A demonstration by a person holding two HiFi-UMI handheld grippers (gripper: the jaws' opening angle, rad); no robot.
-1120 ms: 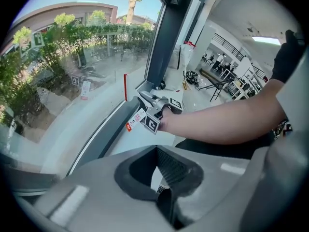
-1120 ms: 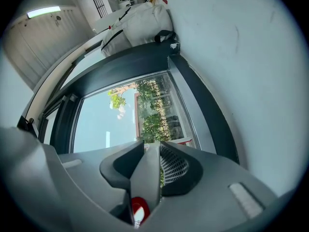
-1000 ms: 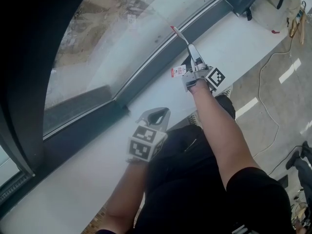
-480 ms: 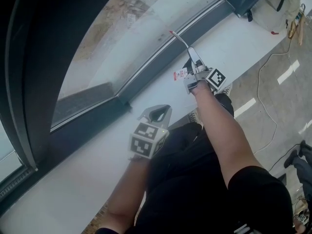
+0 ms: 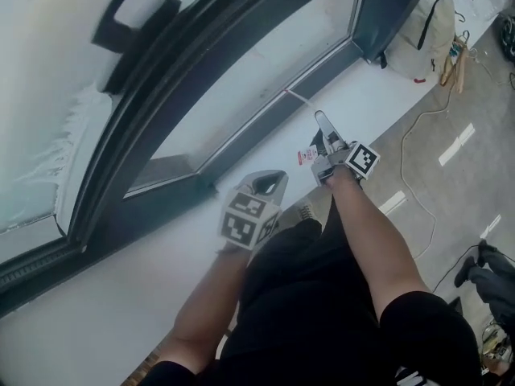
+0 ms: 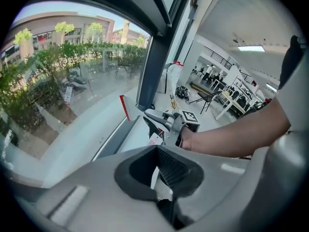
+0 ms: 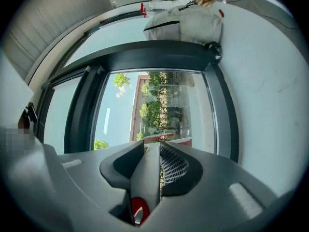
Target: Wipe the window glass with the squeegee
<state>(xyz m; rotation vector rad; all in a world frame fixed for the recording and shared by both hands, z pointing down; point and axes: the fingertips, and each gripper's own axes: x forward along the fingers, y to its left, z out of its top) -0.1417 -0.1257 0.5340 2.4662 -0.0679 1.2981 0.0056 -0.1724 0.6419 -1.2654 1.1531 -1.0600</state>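
As right gripper point(image 5: 323, 125) clamps it, squeegee point(image 5: 296, 98) faces glass point(image 5: 241, 75).

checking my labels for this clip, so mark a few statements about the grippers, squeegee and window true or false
1. The right gripper is shut on the squeegee handle. True.
2. The left gripper holds a cloth. False: its jaws are together with nothing in them.
3. The squeegee's blade is high up on the glass. False: it is low, by the bottom frame.
4. A pale bag lies past the window's far corner. True.
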